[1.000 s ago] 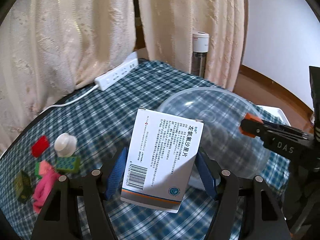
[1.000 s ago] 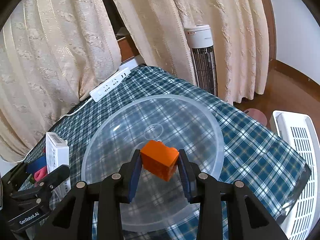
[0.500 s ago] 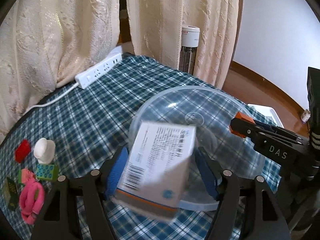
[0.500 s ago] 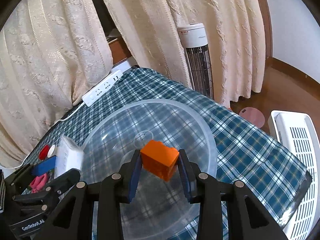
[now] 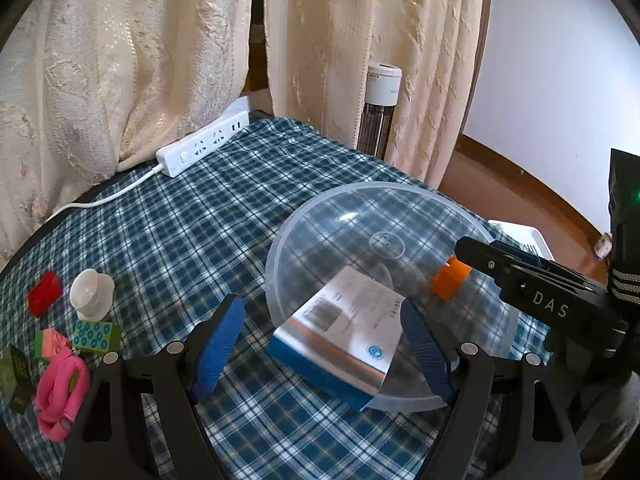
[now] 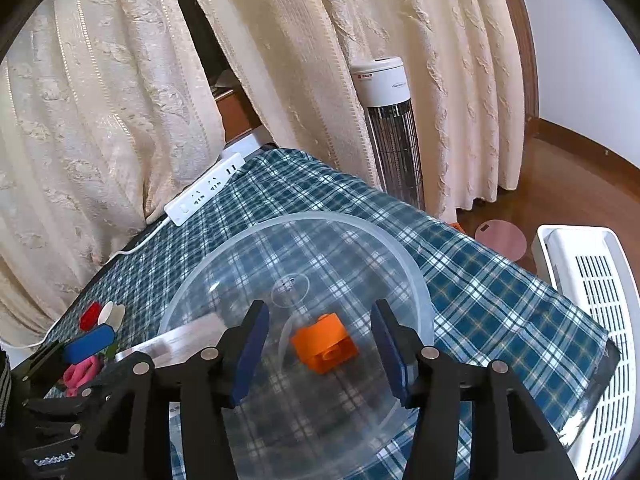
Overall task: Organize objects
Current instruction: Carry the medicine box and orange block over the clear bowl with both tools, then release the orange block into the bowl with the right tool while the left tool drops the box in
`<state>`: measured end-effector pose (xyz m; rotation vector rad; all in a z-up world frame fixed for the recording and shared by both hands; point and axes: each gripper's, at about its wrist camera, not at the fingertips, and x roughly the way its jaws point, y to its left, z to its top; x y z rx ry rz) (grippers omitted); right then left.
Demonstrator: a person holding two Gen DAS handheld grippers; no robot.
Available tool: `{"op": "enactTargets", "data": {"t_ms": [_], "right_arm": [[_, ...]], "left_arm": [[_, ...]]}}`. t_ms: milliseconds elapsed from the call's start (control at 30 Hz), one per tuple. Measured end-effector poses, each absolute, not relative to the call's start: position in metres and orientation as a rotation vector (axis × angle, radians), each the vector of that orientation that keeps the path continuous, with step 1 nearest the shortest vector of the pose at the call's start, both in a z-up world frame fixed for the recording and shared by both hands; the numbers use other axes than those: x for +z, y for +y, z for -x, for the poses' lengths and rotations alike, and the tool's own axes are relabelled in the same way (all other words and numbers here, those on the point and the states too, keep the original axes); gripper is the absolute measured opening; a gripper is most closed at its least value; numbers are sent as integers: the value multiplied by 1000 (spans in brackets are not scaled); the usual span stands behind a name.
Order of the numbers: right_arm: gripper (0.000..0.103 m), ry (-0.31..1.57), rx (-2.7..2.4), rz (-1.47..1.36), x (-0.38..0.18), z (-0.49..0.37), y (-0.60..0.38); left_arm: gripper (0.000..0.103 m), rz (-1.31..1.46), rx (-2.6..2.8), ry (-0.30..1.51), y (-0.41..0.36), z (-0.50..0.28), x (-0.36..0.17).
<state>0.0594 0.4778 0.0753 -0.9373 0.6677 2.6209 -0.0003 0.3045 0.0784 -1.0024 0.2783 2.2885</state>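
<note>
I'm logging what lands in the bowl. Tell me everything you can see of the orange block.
The orange block is a small toy brick, plastic by its look, with a round stud or tube on one face. It sits tilted inside the clear bowl, between the right gripper's opening jaws, whose pads no longer touch it. Whether it has settled on the bottom is unclear.

I am seeing a blue-and-white checked cloth (image 6: 500, 292) covering my worktop, an orange plastic block (image 6: 324, 342) inside the clear plastic bowl (image 6: 416, 276), cream curtains (image 6: 100, 120) hanging behind, and blue pads (image 5: 218, 344) lining my tongs.
</note>
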Motion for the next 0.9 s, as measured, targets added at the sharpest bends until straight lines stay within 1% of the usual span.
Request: {"op": "enactTargets", "data": {"t_ms": [533, 900], "right_arm": [[57, 678, 2639, 941, 78, -67, 466], [57, 689, 2642, 936, 77, -71, 467]], "left_arm": [[82, 1044, 2325, 307, 271, -19, 67], [82, 1047, 2343, 310, 269, -22, 65]]}}
